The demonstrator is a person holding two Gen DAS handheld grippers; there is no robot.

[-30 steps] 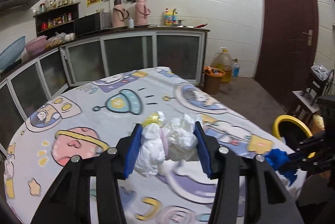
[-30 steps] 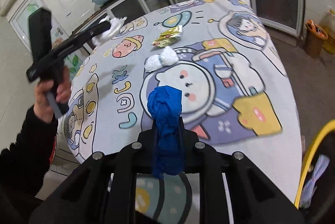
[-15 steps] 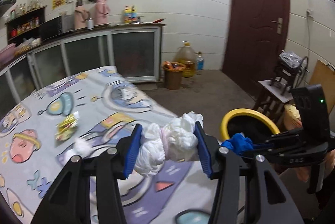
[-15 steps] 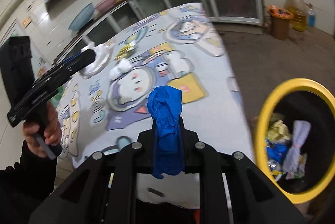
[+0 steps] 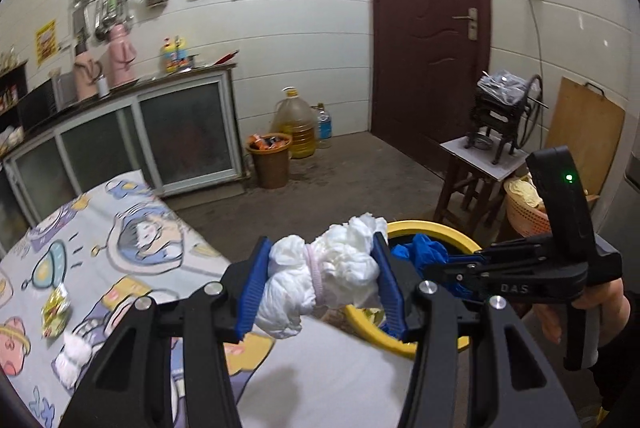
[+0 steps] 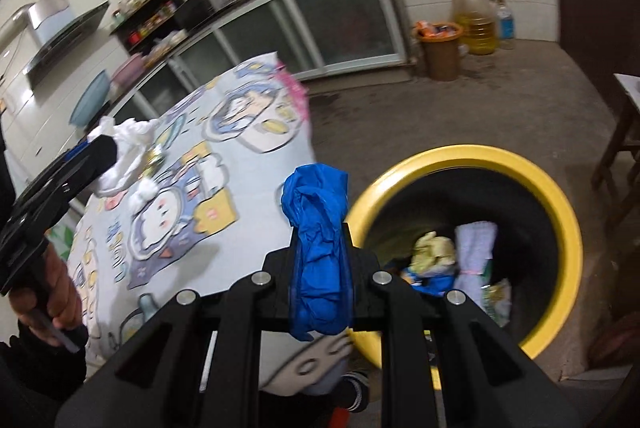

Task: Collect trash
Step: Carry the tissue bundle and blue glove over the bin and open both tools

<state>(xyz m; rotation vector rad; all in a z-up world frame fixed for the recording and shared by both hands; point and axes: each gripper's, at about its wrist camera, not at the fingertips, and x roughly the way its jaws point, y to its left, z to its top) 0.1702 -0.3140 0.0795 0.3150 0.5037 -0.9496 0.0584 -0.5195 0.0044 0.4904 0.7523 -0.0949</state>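
Beside yellow-rimmed bin (image 6: 560, 212), right gripper (image 5: 448, 262), marked "DAS", clamps blue wad (image 6: 318, 248).

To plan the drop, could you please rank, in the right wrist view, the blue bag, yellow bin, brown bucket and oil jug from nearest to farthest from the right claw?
1. Blue bag, gripped in the right claw.
2. Yellow bin, just ahead, to the right.
3. Brown bucket, across the floor by the cabinets.
4. Oil jug, just behind the bucket.
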